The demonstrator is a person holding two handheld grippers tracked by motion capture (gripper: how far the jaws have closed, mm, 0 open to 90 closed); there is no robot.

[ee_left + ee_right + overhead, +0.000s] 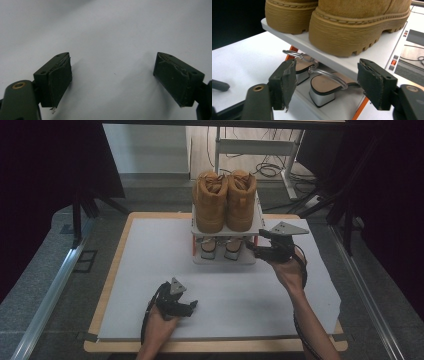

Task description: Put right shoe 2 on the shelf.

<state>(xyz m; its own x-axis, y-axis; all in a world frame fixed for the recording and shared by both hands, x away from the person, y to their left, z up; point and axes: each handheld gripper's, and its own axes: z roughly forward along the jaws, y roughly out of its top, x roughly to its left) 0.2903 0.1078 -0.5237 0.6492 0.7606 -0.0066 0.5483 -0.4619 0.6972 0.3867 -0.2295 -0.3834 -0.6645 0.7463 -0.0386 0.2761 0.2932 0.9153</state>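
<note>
High view: two tan suede boots stand side by side on the top shelf of a small white two-tier rack at the far middle of the white surface, long axes running near to far, with two grey-heeled sandals below; the right claw sits at the rack's right side and the left claw rests near the front edge. Left gripper view: the left claw is spread wide over bare surface, holding nothing. Right gripper view: the right claw is spread wide and empty before the lower shelf, where two sandals with metal ring straps lie beneath the ribbed soles of the two boots.

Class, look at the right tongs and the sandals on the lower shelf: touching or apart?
Apart. In the right gripper view the right tongs stand open, and shelf shows between both jaws and the nearer sandal.
</note>
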